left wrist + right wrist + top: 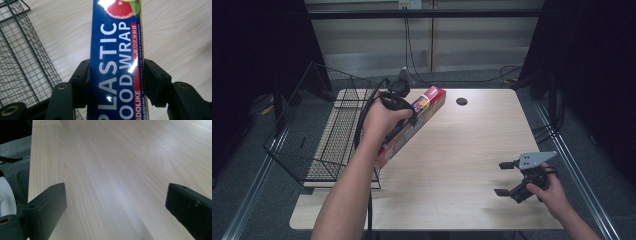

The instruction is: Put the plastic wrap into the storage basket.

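Left gripper (pixel 404 117) clamps a long box of plastic wrap (pixel 117 62), jaws pressed on both its sides, holding it slantwise over the left part of the wooden table (pixel 462 150), just beside the wire basket (pixel 319 130). Right gripper (pixel 508 178) rests low near the table's right front, jaws wide apart, nothing between them

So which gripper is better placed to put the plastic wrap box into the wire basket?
Left. The left gripper is shut on the plastic wrap box beside the wire basket; the right gripper hangs open across the table.
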A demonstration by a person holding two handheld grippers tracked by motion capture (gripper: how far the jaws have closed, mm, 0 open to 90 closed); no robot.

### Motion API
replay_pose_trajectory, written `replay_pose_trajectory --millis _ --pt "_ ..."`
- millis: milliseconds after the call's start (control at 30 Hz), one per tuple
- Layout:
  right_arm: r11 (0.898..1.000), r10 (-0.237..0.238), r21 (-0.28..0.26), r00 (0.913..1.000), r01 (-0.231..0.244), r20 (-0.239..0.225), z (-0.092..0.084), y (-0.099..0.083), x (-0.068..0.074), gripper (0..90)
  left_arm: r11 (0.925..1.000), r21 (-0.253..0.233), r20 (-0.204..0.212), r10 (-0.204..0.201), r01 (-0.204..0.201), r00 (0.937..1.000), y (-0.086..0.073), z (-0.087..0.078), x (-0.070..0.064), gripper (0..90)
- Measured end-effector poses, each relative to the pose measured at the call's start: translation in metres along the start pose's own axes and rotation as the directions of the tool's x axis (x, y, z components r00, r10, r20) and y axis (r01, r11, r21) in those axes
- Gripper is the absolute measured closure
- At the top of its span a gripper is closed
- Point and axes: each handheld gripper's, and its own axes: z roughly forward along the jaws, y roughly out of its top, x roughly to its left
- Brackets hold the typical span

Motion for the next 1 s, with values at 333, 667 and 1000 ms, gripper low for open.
replay_pose_trajectory --millis 333,667,1000 --pt "1.0 -0.004 -0.001 1.0 0.004 0.003 0.0 0.0 0.001 3.2 0.9997 0.001 -0.015 -0.026 0.026 0.9995 -0.004 -0.011 0.009 45.5" --pt "1.0 -0.002 0.0 1.0 0.002 0.004 0.0 0.0 0.001 3.2 0.9988 -0.007 -0.042 -0.049 0.048 0.9979 -0.008 -0.022 0.017 45.5" --pt "1.0 -0.001 0.0 1.0 0.001 0.001 0.001 0.0 0.0 3.2 0.9969 -0.017 -0.055 -0.078 0.077 0.9954 -0.014 -0.034 0.03 45.5"
